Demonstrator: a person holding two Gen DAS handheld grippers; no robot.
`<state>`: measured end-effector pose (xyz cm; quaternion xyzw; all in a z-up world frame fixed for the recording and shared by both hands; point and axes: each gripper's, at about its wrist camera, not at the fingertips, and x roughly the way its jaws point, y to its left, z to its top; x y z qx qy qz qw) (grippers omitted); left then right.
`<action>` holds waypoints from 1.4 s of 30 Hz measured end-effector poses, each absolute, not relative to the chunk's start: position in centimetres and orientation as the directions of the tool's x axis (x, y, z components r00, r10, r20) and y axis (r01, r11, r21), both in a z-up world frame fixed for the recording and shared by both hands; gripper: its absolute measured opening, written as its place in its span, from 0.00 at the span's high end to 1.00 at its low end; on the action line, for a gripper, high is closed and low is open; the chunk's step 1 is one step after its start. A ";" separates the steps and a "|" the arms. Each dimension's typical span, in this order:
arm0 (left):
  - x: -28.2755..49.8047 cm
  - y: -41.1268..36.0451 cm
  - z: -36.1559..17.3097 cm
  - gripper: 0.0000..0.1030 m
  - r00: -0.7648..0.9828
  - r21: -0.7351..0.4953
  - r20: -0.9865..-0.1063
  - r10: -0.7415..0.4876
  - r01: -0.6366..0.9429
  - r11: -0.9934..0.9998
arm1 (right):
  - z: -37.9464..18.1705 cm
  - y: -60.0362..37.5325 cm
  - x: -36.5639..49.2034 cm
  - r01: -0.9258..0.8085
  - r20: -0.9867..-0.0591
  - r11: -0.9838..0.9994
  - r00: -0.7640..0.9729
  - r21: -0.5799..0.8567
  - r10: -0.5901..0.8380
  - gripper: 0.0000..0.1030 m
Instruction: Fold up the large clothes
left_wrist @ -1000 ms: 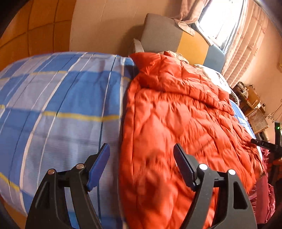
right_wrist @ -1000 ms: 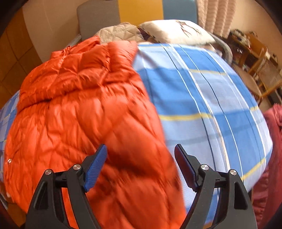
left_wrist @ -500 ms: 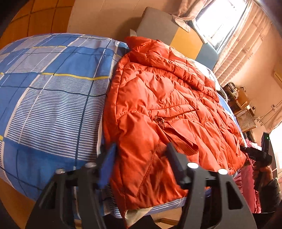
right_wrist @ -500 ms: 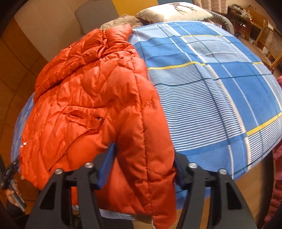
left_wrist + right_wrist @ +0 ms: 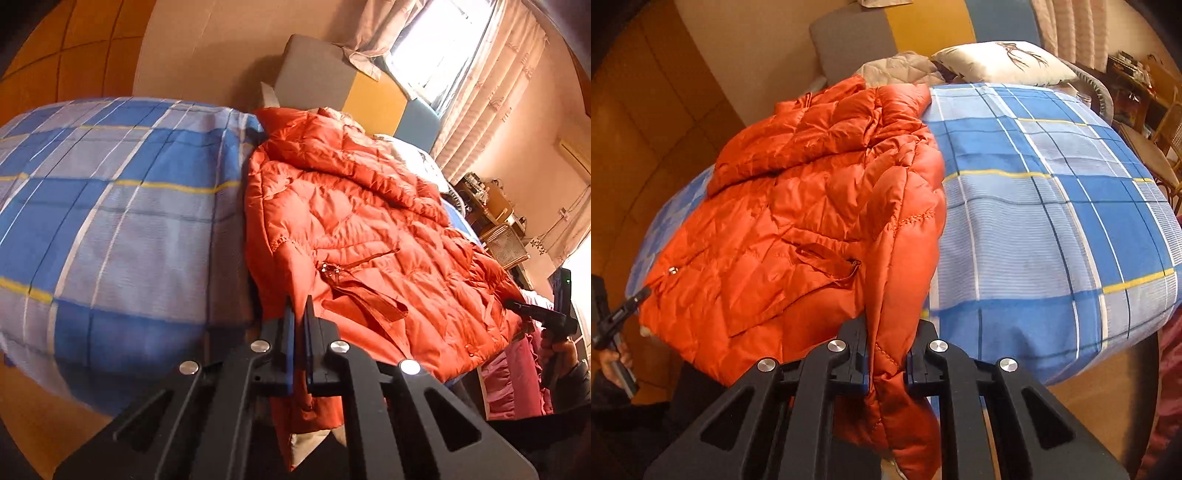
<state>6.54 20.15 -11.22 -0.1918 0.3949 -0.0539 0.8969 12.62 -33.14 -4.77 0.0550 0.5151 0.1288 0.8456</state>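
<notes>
An orange quilted puffer jacket lies lengthwise on a bed with a blue checked cover, its hem hanging over the near edge. My left gripper is shut on the jacket's hem at its left corner. In the right wrist view the jacket fills the left half of the bed cover. My right gripper is shut on the hem at the jacket's right corner, with orange fabric bunched between the fingers and hanging below them.
A grey, yellow and blue headboard stands at the far end. A white pillow and a beige quilt lie by it. Curtains and wicker furniture stand at the right. The other gripper shows at each view's edge.
Both grippers went from open to shut on the jacket's hem corners at the bed's near edge. The views have drawn back slightly from the bed.
</notes>
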 end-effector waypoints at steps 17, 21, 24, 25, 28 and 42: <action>9.8 22.8 -8.3 0.40 0.745 -0.367 -0.651 -0.144 -0.143 0.919 | -3.5 -33.4 15.0 -0.053 -0.837 0.996 0.539 0.074 0.091 0.41; 13.6 21.5 -7.3 0.40 0.756 -0.380 -0.632 -0.169 -0.113 0.918 | -3.2 -30.6 17.4 -0.062 -0.823 0.996 0.561 0.065 0.089 0.41; 16.6 20.1 -7.0 0.38 0.758 -0.410 -0.617 -0.211 -0.081 0.909 | -3.8 -27.6 19.8 -0.094 -0.832 0.994 0.546 0.060 0.101 0.41; 17.8 19.5 -7.0 0.38 0.755 -0.412 -0.618 -0.221 -0.071 0.909 | -4.1 -26.5 20.6 -0.104 -0.833 0.993 0.543 0.060 0.107 0.41; 20.5 17.7 -7.0 0.37 0.742 -0.415 -0.623 -0.247 -0.045 0.909 | -5.1 -23.8 23.3 -0.115 -0.840 0.990 0.525 0.086 0.134 0.41; 31.9 13.4 -7.0 0.37 0.717 -0.381 -0.650 -0.251 -0.022 0.924 | -5.6 -17.5 34.9 -0.070 -0.818 0.991 0.560 0.114 0.133 0.41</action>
